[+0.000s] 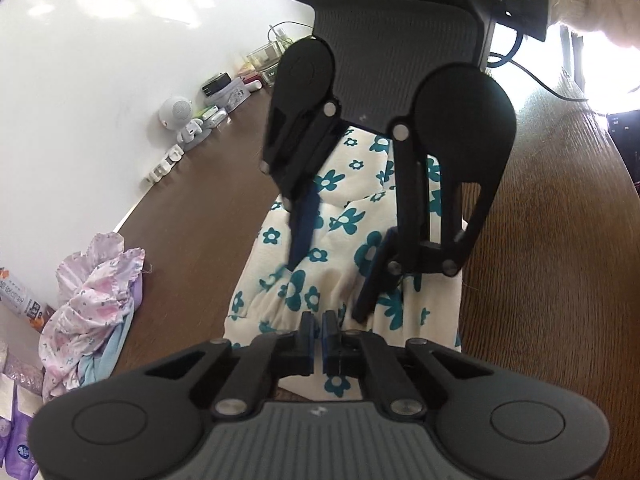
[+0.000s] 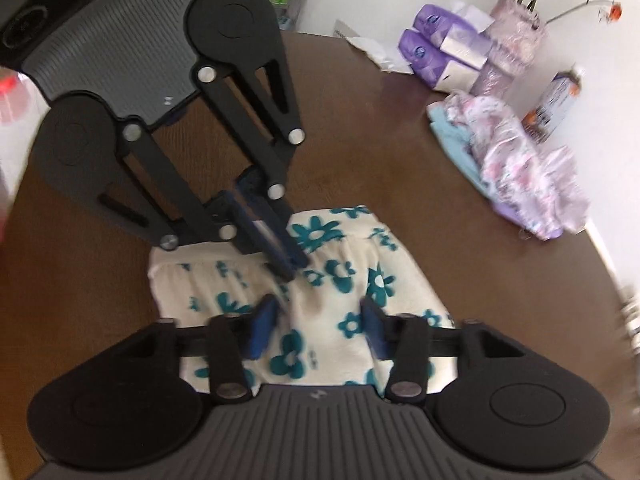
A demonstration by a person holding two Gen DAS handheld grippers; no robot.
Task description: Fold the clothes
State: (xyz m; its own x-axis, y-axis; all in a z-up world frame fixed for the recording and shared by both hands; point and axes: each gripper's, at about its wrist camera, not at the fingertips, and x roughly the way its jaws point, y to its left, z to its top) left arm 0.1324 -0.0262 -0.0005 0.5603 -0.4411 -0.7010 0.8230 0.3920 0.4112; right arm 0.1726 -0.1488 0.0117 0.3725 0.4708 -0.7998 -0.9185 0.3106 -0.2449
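1. Task thing: one cream garment with teal flowers (image 1: 344, 216) lies on the brown table (image 1: 540, 280), bunched into a compact block with a gathered edge – it sits between the two grippers.
2. Left gripper (image 1: 319, 334): its blue pads (image 1: 308, 340) are pressed almost together right at the gathered edge. It looks clenched, probably pinching a bit of fabric, but the cloth between the pads is not clearly visible.
3. Right gripper (image 2: 316, 320): released, jaws standing wide apart over the garment, nothing between them. The left wrist view shows it coming down from the far side with its fingers splayed on or just above the cloth; contact cannot be told.
4. Step, as a judgement: mid-fold or tidying a fold – the cloth is already narrowed and layered, yet rumpled. This could fit a fold under way or a near-finished bundle being smoothed.
5. Next move needs: the right gripper to close on an edge it can actually reach, and both grippers to work together so the layers do not slip.
6. Counts: two grippers; one flowered garment in work; one separate heap of pink and blue clothes (image 2: 516, 160) off to the side, number of pieces unclear; two purple tissue packs (image 2: 430, 46); one vase with flowers (image 2: 516, 36); one bottle (image 2: 556, 100).
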